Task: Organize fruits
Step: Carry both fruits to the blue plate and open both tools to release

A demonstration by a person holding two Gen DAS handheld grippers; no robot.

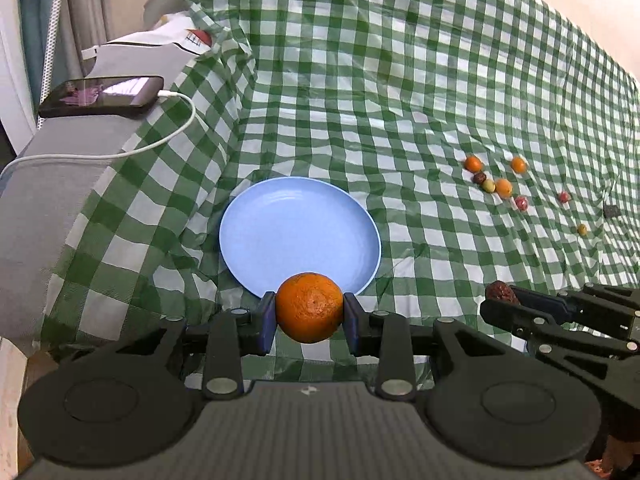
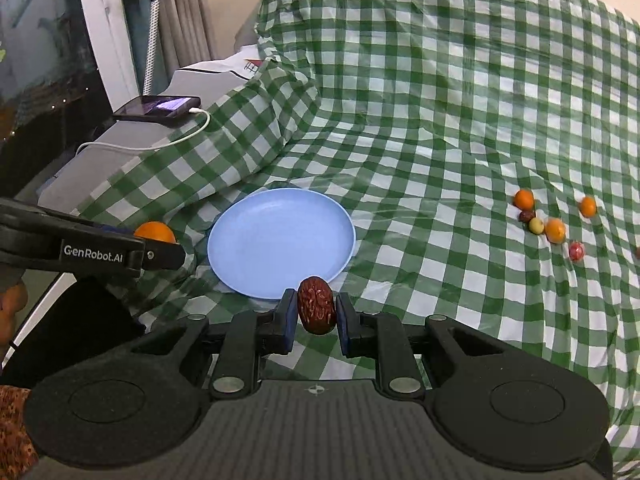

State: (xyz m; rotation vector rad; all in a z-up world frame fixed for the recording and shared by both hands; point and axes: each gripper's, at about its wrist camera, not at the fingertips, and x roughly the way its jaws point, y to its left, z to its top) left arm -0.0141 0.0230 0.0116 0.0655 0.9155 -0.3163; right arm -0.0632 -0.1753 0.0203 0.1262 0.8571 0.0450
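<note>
Round orange mandarin (image 1: 309, 307) sits clamped between the blue pads of the left gripper (image 1: 309, 312), jaws narrowed onto its sides, and it hangs just at the near rim of the round pale-blue plastic plate (image 1: 298, 236). The plate lies straight ahead of it along the fingers, bare inside. Beside it, the right gripper (image 2: 317, 312) pinches a wrinkled dark-red dried date (image 2: 316, 310), jaws nearly closed on it, the date's long axis standing upright between the pads, also at the plate's near edge. Both hands look about equally near the plate; the left one comes in from the plate's left side. I judge the coming move is a short carry forward over the rim, then release. Off to the plate's right, well apart, a scatter of small loose fruits (image 1: 503, 188) waits on the green-and-white checked cloth (image 1: 400, 80) — oranges, something reddish, hard to name at this size. Left of the plate, a dark phone (image 1: 102, 97) on a charging cable
</note>
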